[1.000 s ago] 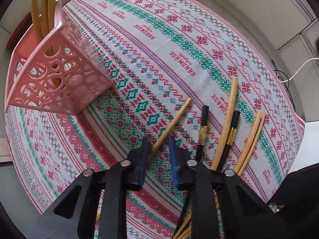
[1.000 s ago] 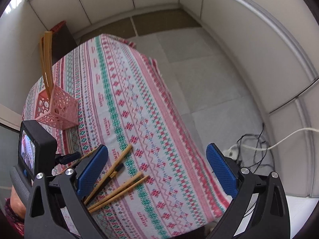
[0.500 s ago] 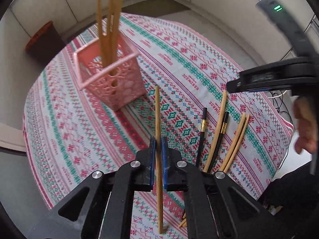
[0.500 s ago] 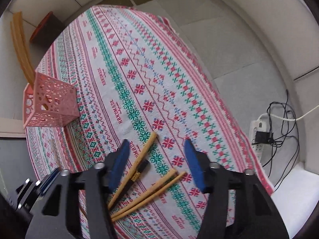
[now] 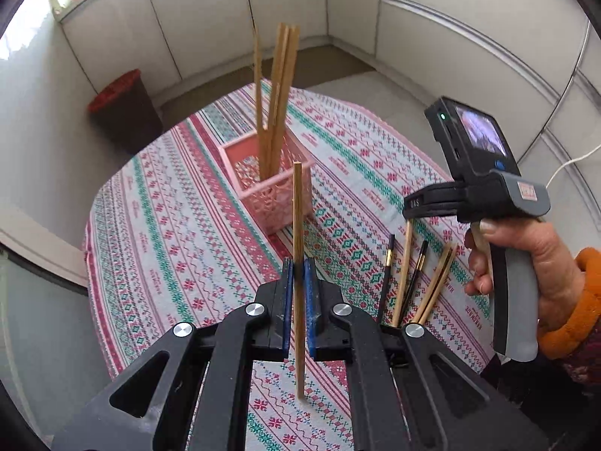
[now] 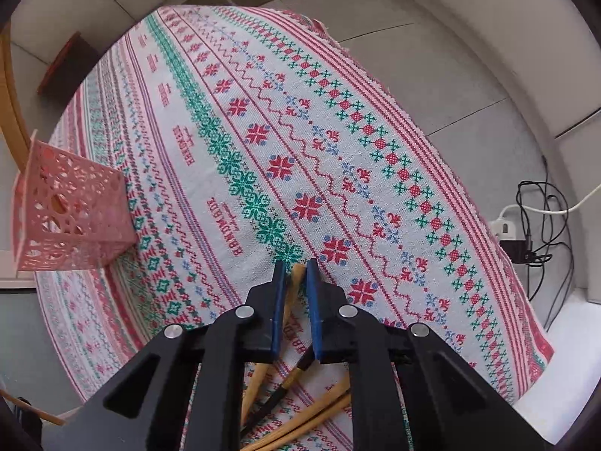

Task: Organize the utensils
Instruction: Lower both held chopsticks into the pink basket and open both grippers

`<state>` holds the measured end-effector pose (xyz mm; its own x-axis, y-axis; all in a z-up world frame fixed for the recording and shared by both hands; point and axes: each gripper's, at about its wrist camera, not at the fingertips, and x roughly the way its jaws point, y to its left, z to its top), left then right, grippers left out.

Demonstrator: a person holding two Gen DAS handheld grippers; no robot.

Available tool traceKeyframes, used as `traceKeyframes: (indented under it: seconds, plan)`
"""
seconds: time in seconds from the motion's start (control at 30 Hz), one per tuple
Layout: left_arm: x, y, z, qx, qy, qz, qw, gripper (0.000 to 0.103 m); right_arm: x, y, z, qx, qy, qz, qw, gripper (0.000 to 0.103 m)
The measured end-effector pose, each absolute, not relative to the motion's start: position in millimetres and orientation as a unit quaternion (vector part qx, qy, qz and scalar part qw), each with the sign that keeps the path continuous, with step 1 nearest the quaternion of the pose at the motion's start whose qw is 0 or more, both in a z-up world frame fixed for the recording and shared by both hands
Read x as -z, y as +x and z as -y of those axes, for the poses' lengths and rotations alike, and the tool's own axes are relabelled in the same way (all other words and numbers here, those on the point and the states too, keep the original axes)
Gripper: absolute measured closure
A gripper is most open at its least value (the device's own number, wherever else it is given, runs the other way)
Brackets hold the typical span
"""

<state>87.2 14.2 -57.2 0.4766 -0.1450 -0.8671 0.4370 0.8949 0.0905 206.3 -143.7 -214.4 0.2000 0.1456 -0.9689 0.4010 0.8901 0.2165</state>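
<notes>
My left gripper is shut on a pale wooden chopstick, which stands upright above the cloth, in front of the pink lattice basket. Several wooden chopsticks stand in that basket. To the right, a person's hand holds the right gripper low over the loose chopsticks lying on the cloth. In the right wrist view, my right gripper is closing, and its pads meet the tip of a light wooden chopstick. A black chopstick and a pale pair lie under its body.
A patterned tablecloth covers the round table, and its edge drops off at the right. The basket stands at the left. A dark bin with a red rim stands beyond the table. A power strip with cables lies on the floor.
My left gripper closed on a chopstick, lifted it off the cloth and now holds it upright. My right gripper came down over the loose chopsticks and its wide jaws closed around one.
</notes>
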Motion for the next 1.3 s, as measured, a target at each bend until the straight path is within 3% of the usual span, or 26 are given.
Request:
traceKeyframes:
  seconds: [0.53,0.83,1.07,1.3]
  plan:
    - [-44,58,-66,0.143,0.056,-0.355,0.922,0.098,-5,116,167,-0.016,0.149,-0.43,0.89,0.095]
    - [-93,73,-77,0.127,-0.03,-0.286,0.949,0.098,-107,103,191,-0.061,0.221,-0.31,0.923,0.095]
    - [-103,108,-58,0.109,-0.071,-0.262,0.956,0.098,-140,133,199,-0.068,0.266,-0.259,0.926,0.095]
    - [-49,163,-35,0.083,-0.059,-0.324,0.94,0.097,-126,171,183,-0.073,0.255,-0.264,0.927,0.095]
